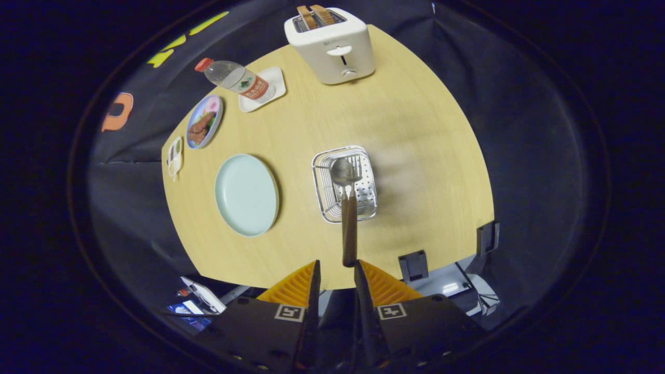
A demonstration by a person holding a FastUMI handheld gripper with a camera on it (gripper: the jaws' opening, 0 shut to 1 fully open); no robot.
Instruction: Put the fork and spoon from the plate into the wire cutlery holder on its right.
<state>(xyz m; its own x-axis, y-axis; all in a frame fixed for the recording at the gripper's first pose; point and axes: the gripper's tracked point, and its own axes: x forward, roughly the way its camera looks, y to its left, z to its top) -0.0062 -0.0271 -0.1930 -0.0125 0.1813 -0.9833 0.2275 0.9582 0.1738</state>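
The wire cutlery holder stands on the wooden table, to the right of the pale green plate, which lies bare. The spoon and the fork stand in the holder with their heads at its far side. Their brown handles lean back toward me, side by side. My gripper is open. The handle ends sit just ahead of the gap between the fingertips, closer to the right finger, and neither finger presses on them.
A white toaster with bread stands at the table's far edge. A water bottle lies on a small white tray, with a printed plate and a small card to the left. Two black clamps grip the near edge.
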